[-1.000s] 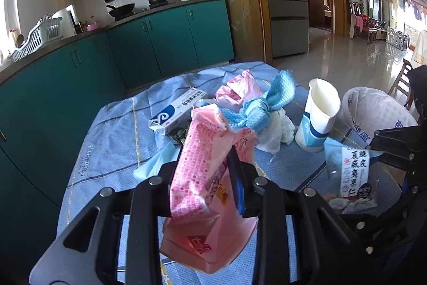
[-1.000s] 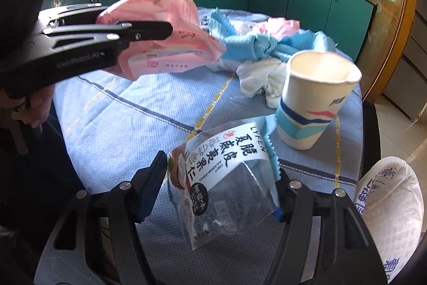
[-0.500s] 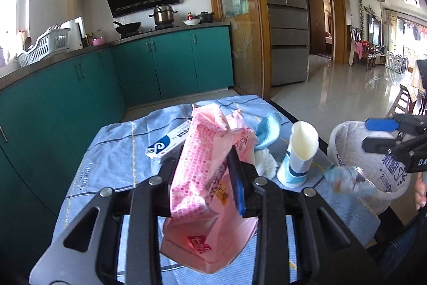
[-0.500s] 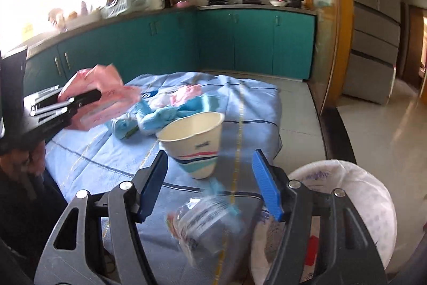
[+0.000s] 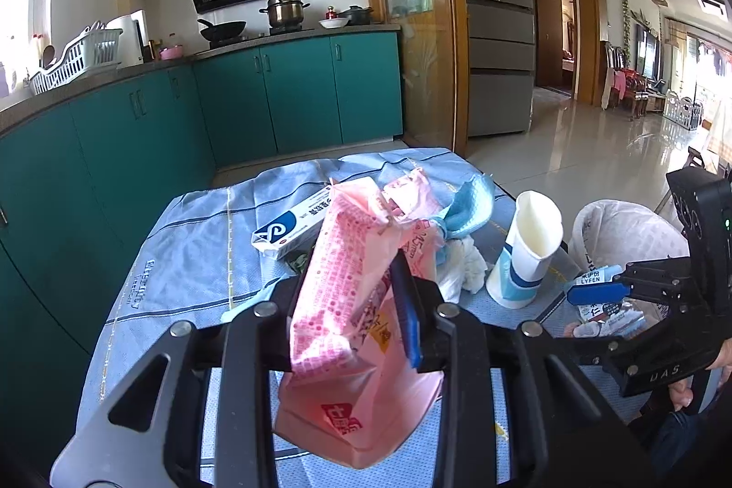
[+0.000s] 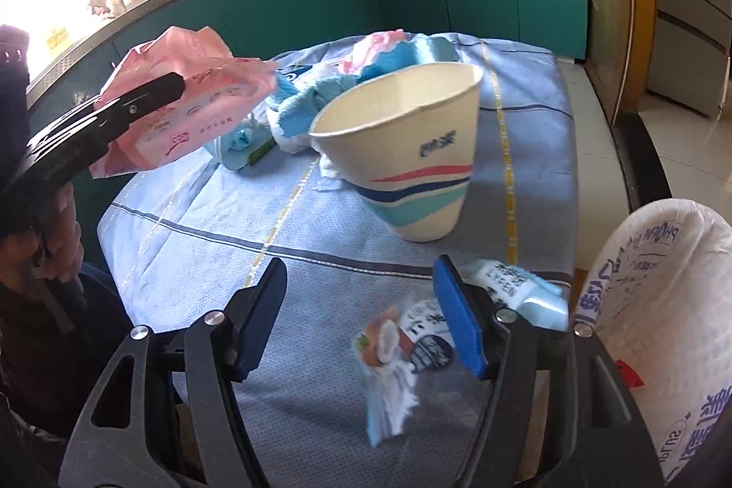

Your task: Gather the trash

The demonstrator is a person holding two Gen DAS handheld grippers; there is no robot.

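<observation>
**Wrapper leaving the right jaws beside the bin bag**

The left gripper is clamped on a crumpled pink plastic packet above the blue tablecloth. The right gripper is opening; the clear printed snack wrapper hangs against its right pad only, just left of the white bin bag, whose contents are hidden.

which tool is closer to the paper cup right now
Right. The right tool is just in front of the paper cup, jaws opening off a snack wrapper. The left tool holds a pink bag farther away.
</observation>
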